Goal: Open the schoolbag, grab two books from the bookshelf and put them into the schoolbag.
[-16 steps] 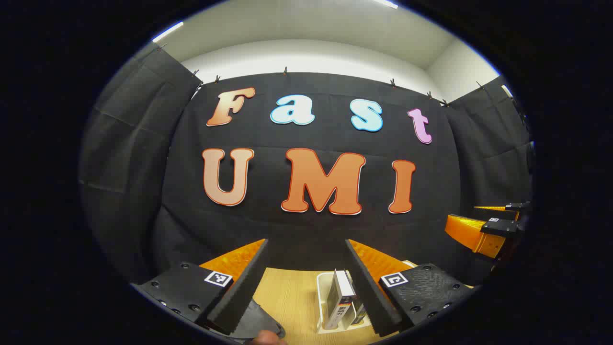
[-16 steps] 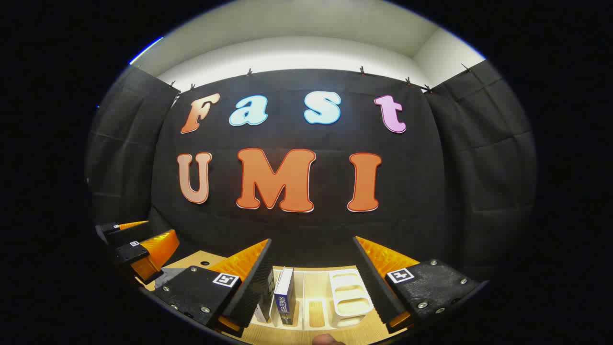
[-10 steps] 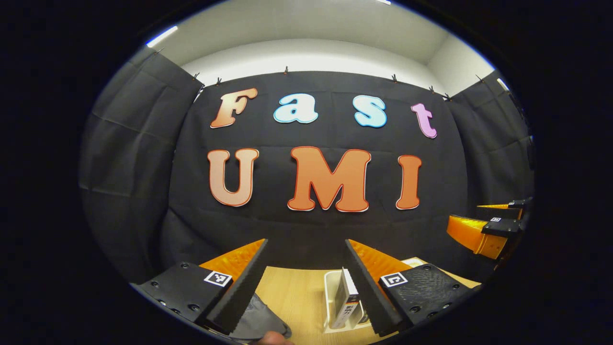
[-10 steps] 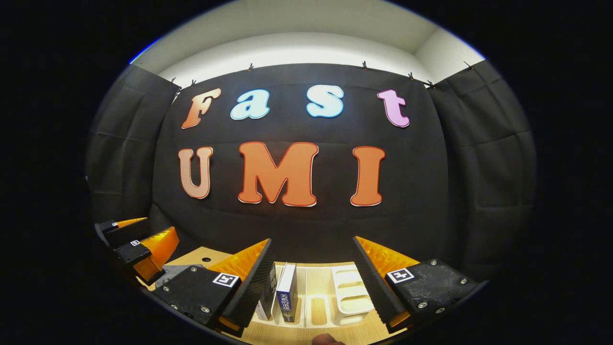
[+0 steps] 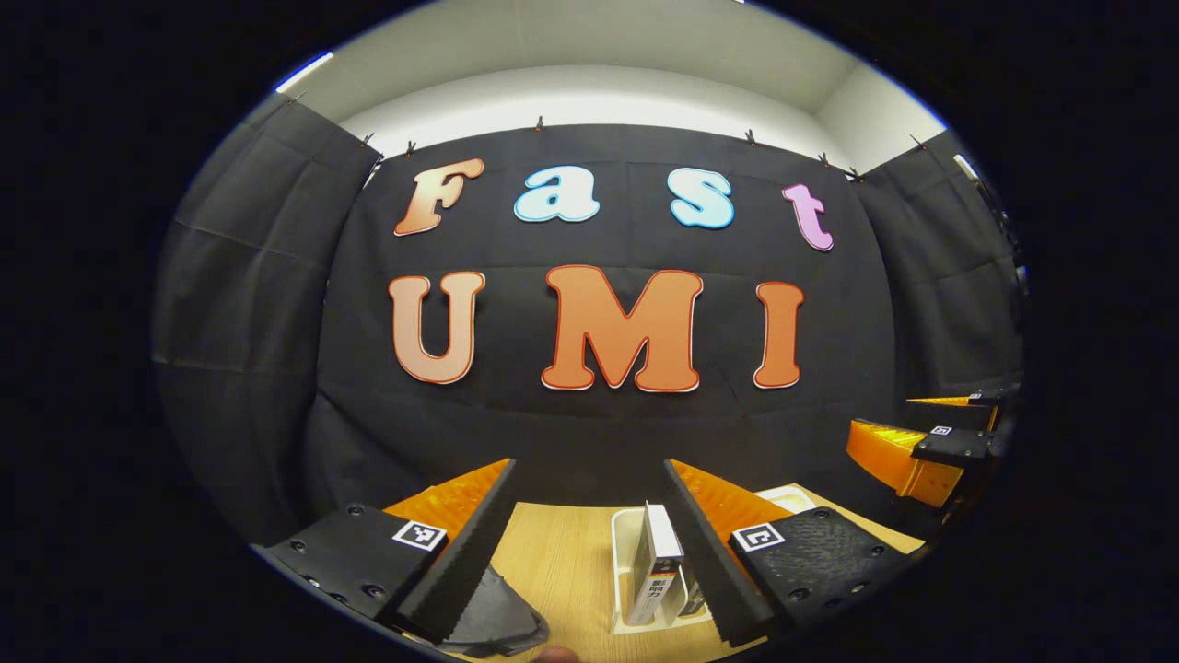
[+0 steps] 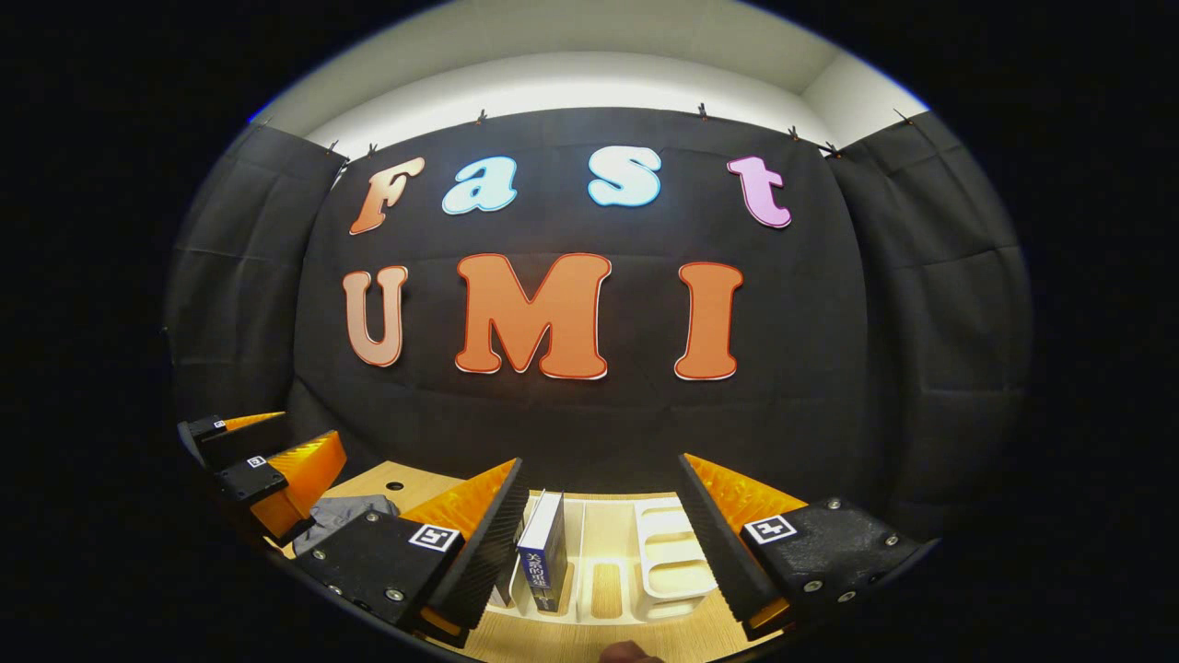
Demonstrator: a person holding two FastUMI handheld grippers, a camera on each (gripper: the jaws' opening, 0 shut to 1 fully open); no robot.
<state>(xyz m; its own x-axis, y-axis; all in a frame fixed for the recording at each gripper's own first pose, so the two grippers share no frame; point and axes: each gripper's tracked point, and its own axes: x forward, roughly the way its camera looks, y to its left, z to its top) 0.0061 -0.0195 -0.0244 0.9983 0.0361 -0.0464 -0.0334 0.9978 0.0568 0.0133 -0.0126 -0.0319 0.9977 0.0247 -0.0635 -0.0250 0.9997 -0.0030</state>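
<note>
Schoolbag (image 5: 493, 619) lies left of the rack (image 6: 677, 575), unopened as far as can be judged. Both grippers, left (image 5: 589, 543) and right (image 6: 599, 543), hover spread and empty. Lower the left one onto the bag first, keeping clear of the books (image 6: 543, 564).

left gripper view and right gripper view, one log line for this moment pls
stage: pre-grasp | left tongs: open, empty | right tongs: open, empty | books: upright in white bookshelf | schoolbag: on table

Left gripper (image 5: 589, 516) held open over the wooden table (image 5: 562, 562).
A book (image 5: 656, 573) stands upright in the white bookshelf (image 5: 624, 552); the dark schoolbag (image 5: 493, 615) lies lower left; the other gripper (image 5: 930, 442) hovers far right.
</note>
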